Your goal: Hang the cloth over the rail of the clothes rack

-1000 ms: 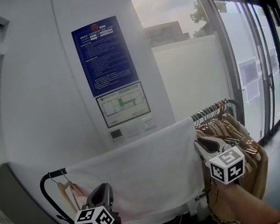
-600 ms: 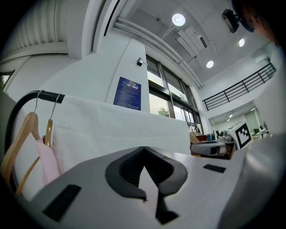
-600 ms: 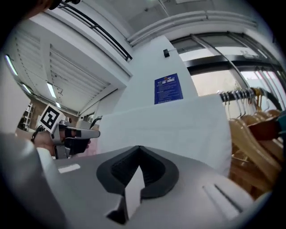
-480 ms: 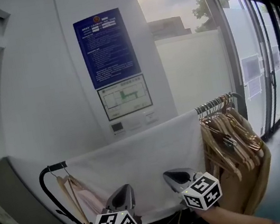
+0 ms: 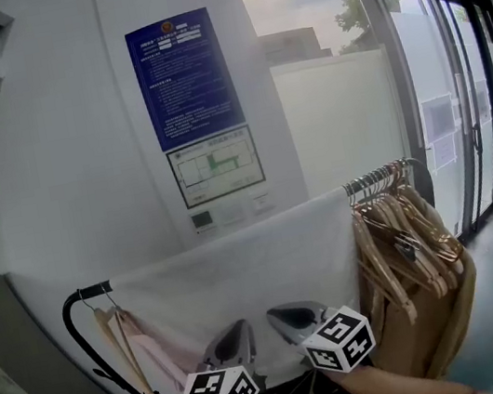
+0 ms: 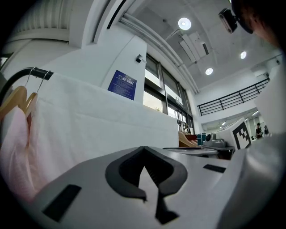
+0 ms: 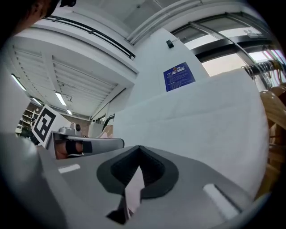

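A white cloth [image 5: 240, 268] hangs spread over the rail [image 5: 84, 293] of the black clothes rack, from near its left bend to the hangers. Both grippers sit low in the head view, in front of the cloth's lower part and apart from it. My left gripper [image 5: 235, 330] has its jaws together with nothing in them. Close to its right, my right gripper [image 5: 281, 313] is also shut and empty. In the left gripper view the closed tips of the left gripper [image 6: 143, 150] face the cloth [image 6: 98, 116]. The right gripper [image 7: 139, 150] likewise faces the cloth [image 7: 205, 116].
Several wooden hangers [image 5: 405, 239] crowd the rail's right end. A pink garment [image 5: 151, 350] hangs at its left end. Behind stands a white wall with a blue notice [image 5: 184, 75]; glass doors [image 5: 457, 107] are on the right and a grey counter [image 5: 10, 356] on the left.
My right gripper came down and left from the hangers to the front of the cloth, and its jaws closed. My left gripper shifted right and lower. The cloth stays on the rail.
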A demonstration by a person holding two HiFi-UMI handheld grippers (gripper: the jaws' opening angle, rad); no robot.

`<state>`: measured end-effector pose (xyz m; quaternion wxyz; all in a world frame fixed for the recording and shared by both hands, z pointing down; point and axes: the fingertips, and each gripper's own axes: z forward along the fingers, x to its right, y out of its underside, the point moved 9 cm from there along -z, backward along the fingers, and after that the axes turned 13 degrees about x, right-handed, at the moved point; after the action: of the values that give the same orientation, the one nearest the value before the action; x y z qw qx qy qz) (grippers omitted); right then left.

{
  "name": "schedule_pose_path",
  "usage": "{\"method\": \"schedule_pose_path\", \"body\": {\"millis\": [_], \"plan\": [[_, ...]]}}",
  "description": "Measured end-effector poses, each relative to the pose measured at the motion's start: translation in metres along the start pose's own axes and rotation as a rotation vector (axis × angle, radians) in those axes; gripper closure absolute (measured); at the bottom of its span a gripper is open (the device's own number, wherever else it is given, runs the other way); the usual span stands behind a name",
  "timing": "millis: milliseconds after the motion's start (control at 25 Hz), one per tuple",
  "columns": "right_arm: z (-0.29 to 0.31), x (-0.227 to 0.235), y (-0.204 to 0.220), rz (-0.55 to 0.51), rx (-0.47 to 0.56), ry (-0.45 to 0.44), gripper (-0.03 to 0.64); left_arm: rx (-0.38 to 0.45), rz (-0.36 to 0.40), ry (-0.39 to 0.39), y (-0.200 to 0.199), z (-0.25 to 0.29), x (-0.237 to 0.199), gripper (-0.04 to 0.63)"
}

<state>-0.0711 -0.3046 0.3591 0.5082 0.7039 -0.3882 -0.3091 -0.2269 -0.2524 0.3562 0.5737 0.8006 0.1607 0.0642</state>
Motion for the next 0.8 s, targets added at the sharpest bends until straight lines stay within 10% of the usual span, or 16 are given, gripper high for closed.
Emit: {"method": "schedule_pose_path", "body": {"millis": [800], "plan": [[0.016, 0.005, 0.003, -0.023, 0.015, 0.023, 0.615, 0.008, -0.018, 0.051, 0.008, 0.021, -0.018, 0.589]]}}
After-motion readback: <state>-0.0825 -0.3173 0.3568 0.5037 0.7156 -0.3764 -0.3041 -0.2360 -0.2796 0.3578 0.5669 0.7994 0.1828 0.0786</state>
